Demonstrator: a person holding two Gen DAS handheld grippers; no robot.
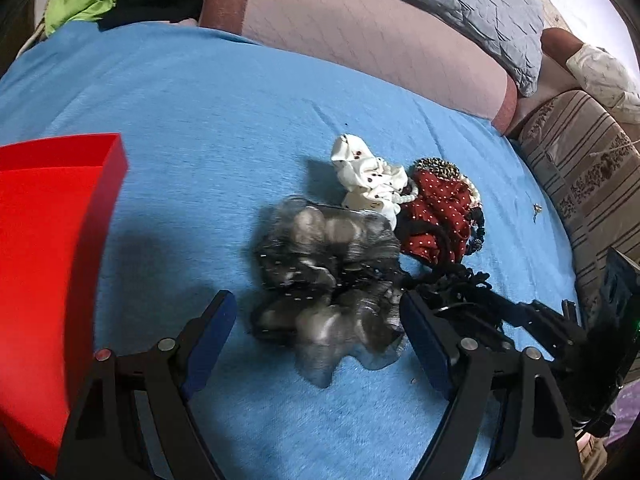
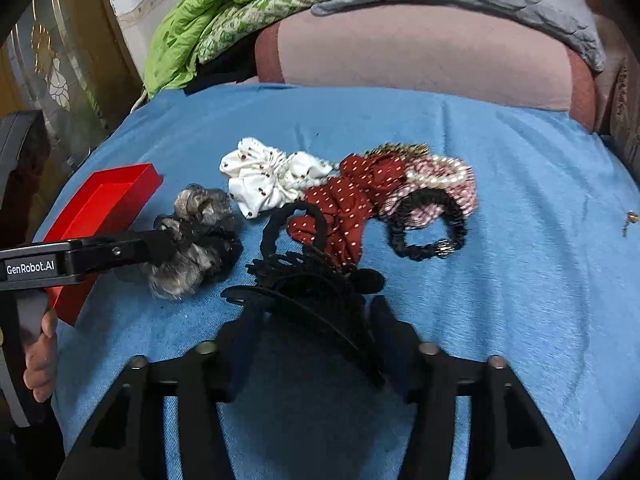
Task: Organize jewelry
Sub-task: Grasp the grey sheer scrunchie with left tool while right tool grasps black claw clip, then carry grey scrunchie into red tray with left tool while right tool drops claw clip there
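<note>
A grey-black sheer scrunchie (image 1: 324, 280) lies on the blue cloth between the fingers of my open left gripper (image 1: 318, 312); the right wrist view shows it too (image 2: 196, 240), with the left gripper (image 2: 160, 246) reaching onto it from the left. Behind it lie a white spotted scrunchie (image 1: 368, 180) (image 2: 264, 178), a red dotted scrunchie (image 1: 436, 212) (image 2: 352, 200), a pearl band (image 2: 444, 178) and a black braided band (image 2: 432, 228). My right gripper (image 2: 316, 316) is around a black hair claw clip (image 2: 316, 292); its fingers look partly closed. A red tray (image 1: 48, 240) (image 2: 108, 208) stands at the left.
A pink bolster (image 1: 360, 40) and grey quilt (image 1: 460, 4) lie along the back, green bedding (image 2: 224, 12) at the back left. A striped cushion (image 1: 584, 184) borders the right. A small metal piece (image 1: 536, 210) (image 2: 630, 220) lies on the cloth at the right.
</note>
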